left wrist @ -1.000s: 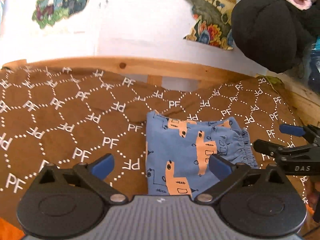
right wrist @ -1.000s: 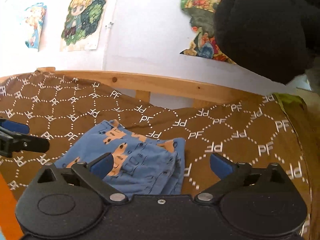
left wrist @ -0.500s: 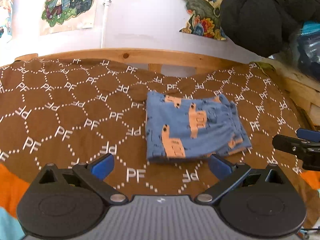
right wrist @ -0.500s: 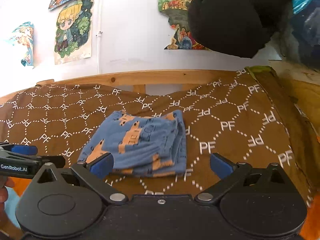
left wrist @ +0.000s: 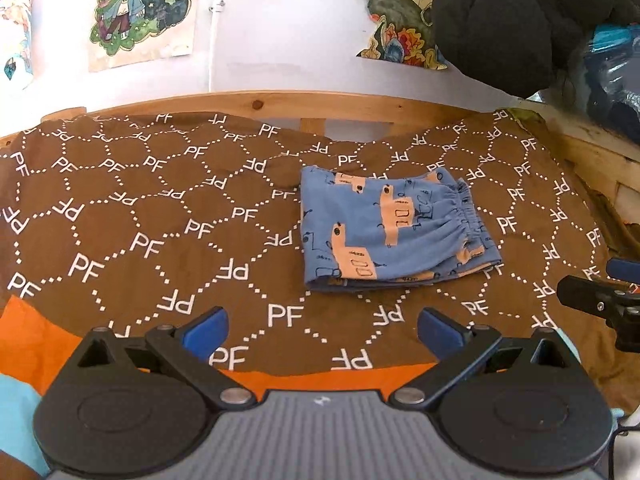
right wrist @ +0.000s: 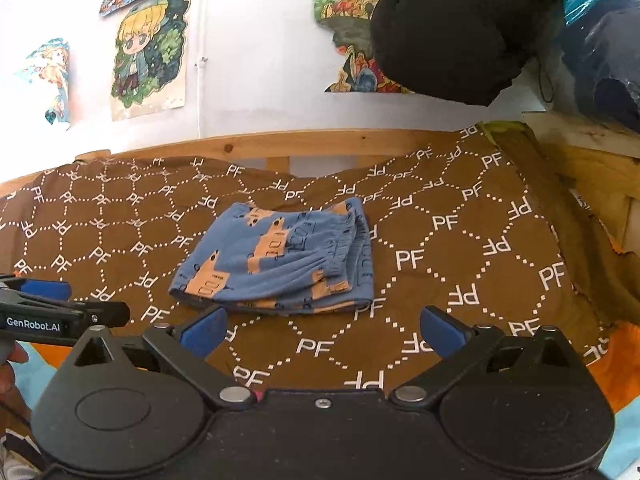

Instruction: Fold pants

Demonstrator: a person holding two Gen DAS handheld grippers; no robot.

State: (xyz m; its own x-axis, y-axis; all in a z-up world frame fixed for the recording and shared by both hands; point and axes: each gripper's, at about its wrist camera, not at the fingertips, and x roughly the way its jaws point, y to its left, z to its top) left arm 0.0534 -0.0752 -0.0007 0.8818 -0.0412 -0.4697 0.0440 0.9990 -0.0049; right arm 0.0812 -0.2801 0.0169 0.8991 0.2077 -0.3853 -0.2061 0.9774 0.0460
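The blue pants point(left wrist: 394, 230) with orange prints lie folded into a small rectangle on the brown "PF" patterned cloth point(left wrist: 160, 216); they also show in the right wrist view point(right wrist: 280, 258). My left gripper point(left wrist: 322, 328) is open and empty, held back from the pants near the cloth's front edge. My right gripper point(right wrist: 320, 330) is open and empty, just short of the pants' near edge. Each gripper shows at the side of the other's view: the right one point(left wrist: 600, 300), the left one point(right wrist: 60, 312).
A wooden rail point(left wrist: 280, 102) runs behind the cloth against a white wall with posters point(left wrist: 140, 8). A black garment point(left wrist: 500, 20) hangs at the upper right. An orange sheet point(left wrist: 32, 340) lies under the cloth's front edge.
Both grippers have pulled back and up from the pants, which now lie farther away and free of the fingers. The pants stay folded in place.
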